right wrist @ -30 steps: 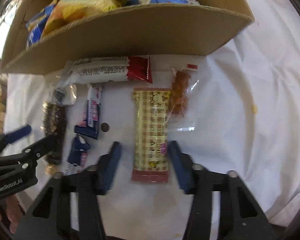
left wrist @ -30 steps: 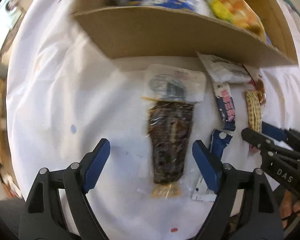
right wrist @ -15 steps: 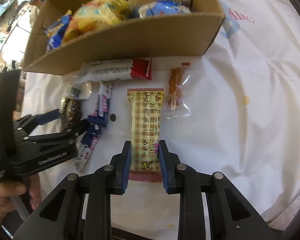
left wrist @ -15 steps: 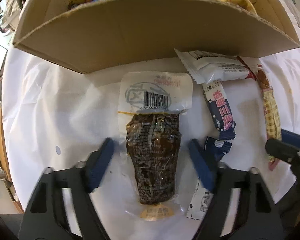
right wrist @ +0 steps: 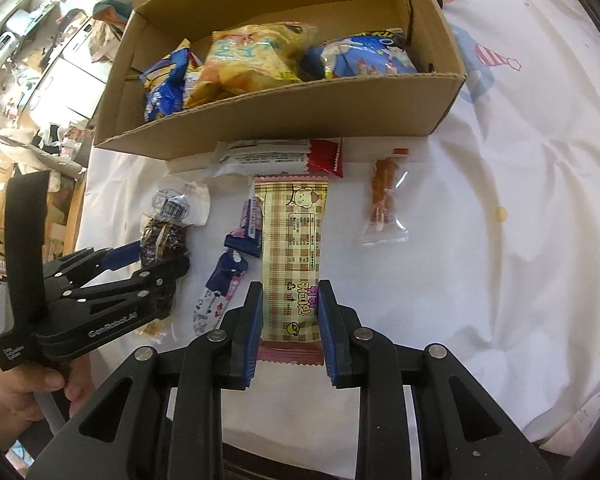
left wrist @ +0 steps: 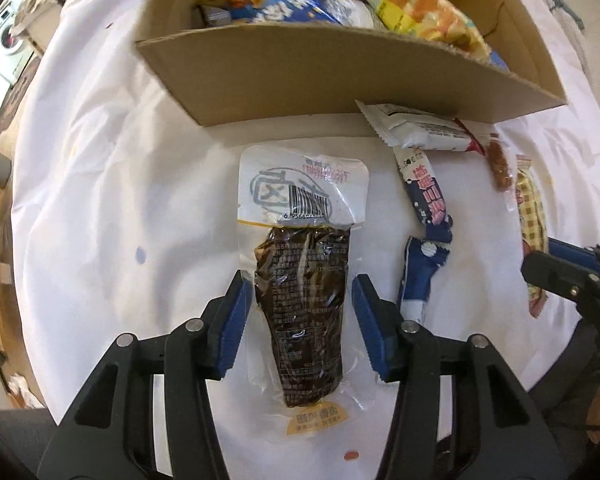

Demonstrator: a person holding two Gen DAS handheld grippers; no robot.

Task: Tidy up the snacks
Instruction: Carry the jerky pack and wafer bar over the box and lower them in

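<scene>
Both wrist views steep-down, close — share cardboard box [left wrist: 340, 76].

Your cardboard box [left wrist: 300, 76] hides the lower parts of the bags inside it, and its far wall runs off the left view's top edge. The packets' small print stays unreadable.

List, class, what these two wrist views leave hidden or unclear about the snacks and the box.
- Cardboard box, left wrist view: its near wall hides the floor and the lower parts of the bags.
- Checked wafer pack, left wrist view: the right gripper covers its lower end.
- Dark meat pouch, right wrist view: the left gripper covers its lower half.
- Pouch print, left wrist view: too small to read.
</scene>
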